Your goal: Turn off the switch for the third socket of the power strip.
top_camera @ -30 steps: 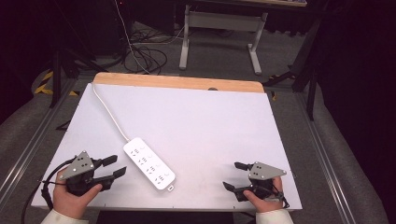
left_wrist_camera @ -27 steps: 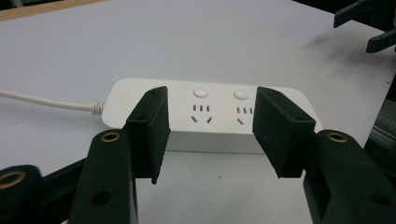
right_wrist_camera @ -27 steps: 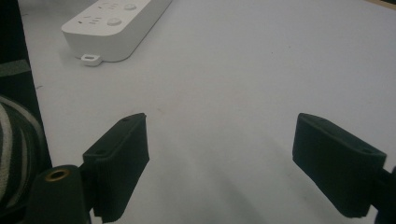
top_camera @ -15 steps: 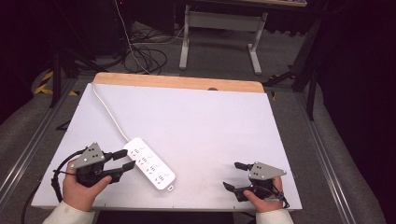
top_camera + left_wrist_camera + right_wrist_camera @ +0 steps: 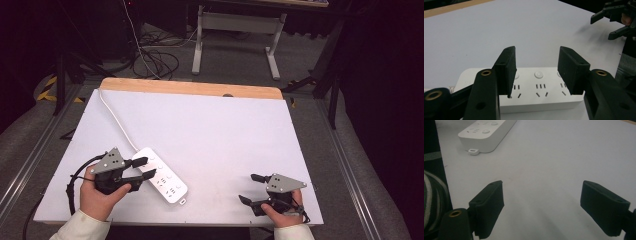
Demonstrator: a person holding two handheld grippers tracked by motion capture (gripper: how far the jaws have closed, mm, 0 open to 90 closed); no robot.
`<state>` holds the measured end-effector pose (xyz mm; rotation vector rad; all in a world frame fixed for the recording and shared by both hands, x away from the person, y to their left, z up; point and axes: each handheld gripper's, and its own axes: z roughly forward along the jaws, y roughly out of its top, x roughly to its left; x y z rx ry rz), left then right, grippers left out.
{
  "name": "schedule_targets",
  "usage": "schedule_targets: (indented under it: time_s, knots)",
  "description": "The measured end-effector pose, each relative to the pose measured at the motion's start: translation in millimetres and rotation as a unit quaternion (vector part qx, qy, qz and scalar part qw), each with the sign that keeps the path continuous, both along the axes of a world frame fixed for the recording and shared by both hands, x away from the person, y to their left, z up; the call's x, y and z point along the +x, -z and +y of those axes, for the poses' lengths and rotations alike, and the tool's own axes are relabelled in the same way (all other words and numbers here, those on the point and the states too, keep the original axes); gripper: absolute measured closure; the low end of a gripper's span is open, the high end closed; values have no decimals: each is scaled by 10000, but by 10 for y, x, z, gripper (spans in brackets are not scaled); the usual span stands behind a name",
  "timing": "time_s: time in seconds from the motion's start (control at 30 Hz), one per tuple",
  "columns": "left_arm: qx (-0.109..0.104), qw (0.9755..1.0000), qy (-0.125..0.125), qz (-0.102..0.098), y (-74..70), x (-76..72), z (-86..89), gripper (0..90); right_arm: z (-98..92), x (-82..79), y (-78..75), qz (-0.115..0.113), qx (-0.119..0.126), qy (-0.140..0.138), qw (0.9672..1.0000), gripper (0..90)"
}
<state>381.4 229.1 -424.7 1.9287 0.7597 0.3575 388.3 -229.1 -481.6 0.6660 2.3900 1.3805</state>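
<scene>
While the right gripper (image 5: 254, 189) is held open, well apart on the worktop (image 5: 225, 130), the strip (image 5: 163, 180), its long axis crosswise, is straddled untouched by the nearer left gripper (image 5: 145, 167), whose jaws have just been closing.

The white rectangular plastic power strip (image 5: 161, 179) lies on the white flat table board (image 5: 215, 130), toward its 7 o'clock corner. Its white cord (image 5: 114, 117) runs off to 11 o'clock. The left gripper (image 5: 142, 168) sits at the strip's 9 o'clock side, its tips over it. The right gripper (image 5: 252, 189) rests well apart at 5 o'clock.
</scene>
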Motion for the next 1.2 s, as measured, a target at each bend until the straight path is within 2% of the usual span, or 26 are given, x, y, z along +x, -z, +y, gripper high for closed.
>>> schedule_targets:
  time_s: [0.2, 0.43, 0.83, 1.07, 1.17, 1.2]
  knots:
    - [-25, 10000, 66, 44, -6, 44, -93, 492, -1, -2, -2, -14, -2, -10, 10000, 196]
    - [92, 9998, 156, 56, -19, 111, -194, 492, -1, -2, -2, -14, -10, -16, 10000, 196]
    - [154, 9995, 241, 127, -14, 184, -305, 501, -10, -2, -2, -28, -1, -24, 10000, 196]
    - [161, 9989, 269, 346, 6, 215, -320, 567, -10, -1, -3, -22, -9, -27, 10000, 195]
    - [217, 9980, 287, 513, 24, 239, -333, 620, -10, 0, -2, -20, -16, -30, 10000, 196]
    - [161, 9974, 309, 626, 35, 242, -348, 637, -10, 1, -1, -17, -5, -35, 10000, 195]
